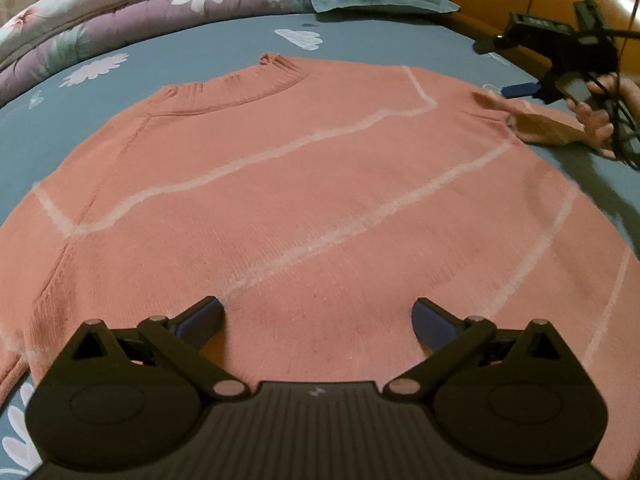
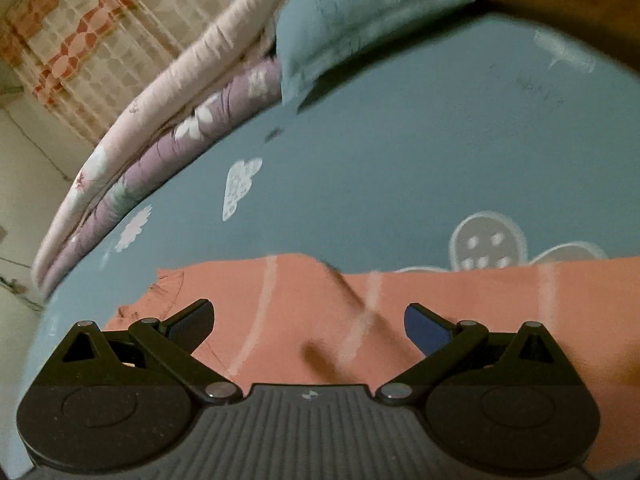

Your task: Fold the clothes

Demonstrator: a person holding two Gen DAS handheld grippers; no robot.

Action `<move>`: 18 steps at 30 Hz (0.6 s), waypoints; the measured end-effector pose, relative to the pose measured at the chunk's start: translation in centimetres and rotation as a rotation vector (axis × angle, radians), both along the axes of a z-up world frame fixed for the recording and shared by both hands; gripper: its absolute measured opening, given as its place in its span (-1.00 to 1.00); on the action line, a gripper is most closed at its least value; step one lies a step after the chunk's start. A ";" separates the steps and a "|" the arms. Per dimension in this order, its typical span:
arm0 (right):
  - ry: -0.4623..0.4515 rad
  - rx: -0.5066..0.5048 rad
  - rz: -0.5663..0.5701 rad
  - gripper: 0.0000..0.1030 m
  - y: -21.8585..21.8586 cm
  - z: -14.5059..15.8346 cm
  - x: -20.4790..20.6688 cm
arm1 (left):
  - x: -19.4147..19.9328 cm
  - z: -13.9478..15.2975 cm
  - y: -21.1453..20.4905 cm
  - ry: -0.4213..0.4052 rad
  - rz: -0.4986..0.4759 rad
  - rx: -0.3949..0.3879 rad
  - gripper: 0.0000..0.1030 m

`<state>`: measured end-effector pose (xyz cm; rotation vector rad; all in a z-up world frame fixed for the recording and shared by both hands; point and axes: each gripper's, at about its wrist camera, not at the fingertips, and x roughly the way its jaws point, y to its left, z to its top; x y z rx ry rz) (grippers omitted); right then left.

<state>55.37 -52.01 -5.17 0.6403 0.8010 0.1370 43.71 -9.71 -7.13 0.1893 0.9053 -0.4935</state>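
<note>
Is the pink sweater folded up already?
No, the pink sweater lies spread flat on the blue bedsheet, with its collar and whole front showing.

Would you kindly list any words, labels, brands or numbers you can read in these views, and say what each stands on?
No text can be read.
Right gripper: pale marks on its black top, too small and blurred to read.
Left gripper: a small white emblem on the base, no letters.
Sweater: only white stripes.
Sheet: only printed clouds and flowers; some faint dark marks, illegible.
</note>
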 end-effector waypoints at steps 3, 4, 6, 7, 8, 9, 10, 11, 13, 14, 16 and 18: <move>0.014 0.016 -0.013 1.00 -1.0 -1.8 1.4 | -0.1 -0.2 0.0 -0.012 0.014 -0.002 0.99; 0.001 -0.046 -0.039 0.99 -1.2 -1.8 1.6 | -0.2 -0.2 -0.1 -0.015 0.017 -0.001 0.99; -0.025 -0.143 -0.086 0.99 -1.8 -1.7 1.9 | -0.1 -0.2 -0.1 -0.016 0.017 -0.001 0.99; -0.034 -0.123 -0.099 0.99 -2.3 -1.8 2.1 | 0.0 -0.2 -0.2 -0.016 0.017 -0.001 0.99; -0.038 -0.108 -0.107 0.99 -2.6 -1.8 2.2 | 0.0 -0.2 -0.2 -0.016 0.015 -0.001 0.99; -0.031 -0.102 -0.110 1.00 -2.6 -1.4 2.1 | 0.0 -0.2 -0.2 -0.016 0.013 -0.001 0.99; -0.023 -0.096 -0.112 1.00 -2.5 -1.0 2.1 | 0.0 -0.2 -0.2 -0.016 0.011 0.000 0.99; -0.018 -0.088 -0.106 1.00 -2.3 -0.7 2.0 | 0.1 -0.2 -0.2 -0.016 0.009 0.000 0.99; -0.012 -0.067 -0.058 1.00 -1.3 -0.6 1.5 | 0.1 -0.2 -0.1 -0.014 0.005 -0.001 0.99; -0.009 -0.057 -0.034 1.00 -0.8 -0.6 1.2 | 0.1 -0.2 -0.1 -0.014 0.003 -0.001 0.99; -0.004 -0.036 0.014 1.00 0.2 -0.5 0.7 | 0.1 -0.2 -0.1 -0.012 0.000 -0.002 0.99; 0.002 -0.014 0.062 1.00 1.2 -0.5 0.2 | 0.1 -0.2 0.0 -0.011 -0.003 -0.004 0.99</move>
